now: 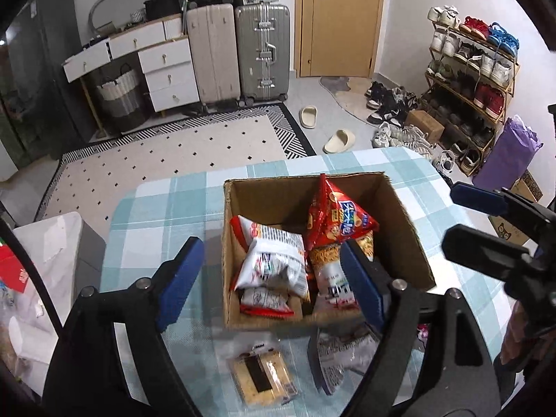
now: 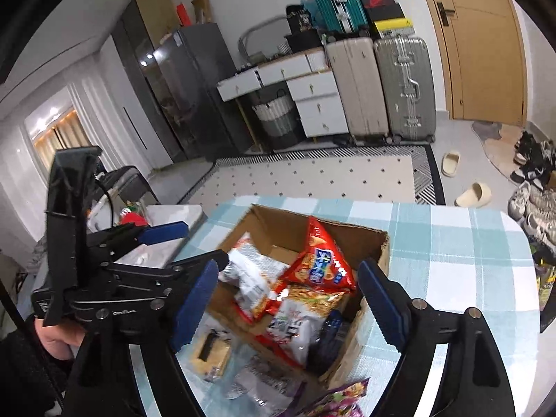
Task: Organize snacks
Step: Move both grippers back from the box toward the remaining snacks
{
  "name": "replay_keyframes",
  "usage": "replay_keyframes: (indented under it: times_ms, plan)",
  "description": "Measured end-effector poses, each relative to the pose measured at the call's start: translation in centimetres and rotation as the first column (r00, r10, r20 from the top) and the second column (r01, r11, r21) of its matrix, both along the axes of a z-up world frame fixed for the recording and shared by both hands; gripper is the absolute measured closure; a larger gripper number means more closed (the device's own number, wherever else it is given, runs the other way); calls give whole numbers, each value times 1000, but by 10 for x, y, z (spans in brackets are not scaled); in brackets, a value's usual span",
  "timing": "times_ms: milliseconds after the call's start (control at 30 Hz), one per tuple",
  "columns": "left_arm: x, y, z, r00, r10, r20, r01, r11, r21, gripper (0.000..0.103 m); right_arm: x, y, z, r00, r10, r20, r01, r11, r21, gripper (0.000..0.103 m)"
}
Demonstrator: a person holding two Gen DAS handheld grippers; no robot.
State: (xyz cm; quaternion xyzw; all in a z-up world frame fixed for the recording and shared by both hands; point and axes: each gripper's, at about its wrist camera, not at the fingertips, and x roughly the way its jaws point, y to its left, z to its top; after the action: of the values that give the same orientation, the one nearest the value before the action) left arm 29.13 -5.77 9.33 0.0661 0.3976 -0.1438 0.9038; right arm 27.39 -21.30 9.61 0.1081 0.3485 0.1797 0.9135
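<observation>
An open cardboard box (image 1: 399,229) (image 2: 378,243) stands on the plaid-covered table (image 1: 156,201). Inside it a red triangular snack bag (image 1: 333,215) (image 2: 319,260) leans on white-and-red bags (image 1: 274,260). A cracker packet (image 1: 264,375) (image 2: 212,351) and a grey-white bag (image 1: 337,358) lie on the cloth in front of the box. My left gripper (image 1: 271,246) (image 2: 201,243) hangs open over the box's near-left side, holding nothing. My right gripper (image 2: 288,267) (image 1: 455,217) is open over the box's near edge, also holding nothing. A purple bag (image 2: 340,399) shows at the bottom edge.
A white stool-like surface (image 1: 52,243) with bags stands left of the table. Beyond the table's far edge are a patterned rug (image 1: 173,160), slippers (image 1: 340,140), suitcases (image 1: 260,52), a drawer unit and a shoe rack (image 1: 469,87). A hand (image 2: 52,337) grips the left gripper's handle.
</observation>
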Motion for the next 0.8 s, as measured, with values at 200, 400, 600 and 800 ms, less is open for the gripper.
replay_keyframes:
  times_ms: [200, 400, 600, 800]
  plan:
    - [-50, 3, 22, 997, 5, 75, -5, 1000, 6, 20, -52, 1, 25, 997, -12, 76, 11, 1000, 12, 10]
    - [-104, 6, 38, 989, 14, 146, -14, 1000, -5, 19, -113, 9, 40, 986, -8, 167, 9, 1000, -7, 5]
    - [-166, 17, 45, 976, 49, 213, -42, 998, -40, 15, -170, 18, 38, 977, -11, 215, 10, 1000, 10, 2]
    - [-228, 35, 40, 953, 95, 287, -76, 994, -78, 1, -214, 19, 23, 975, -53, 218, 41, 997, 61, 1]
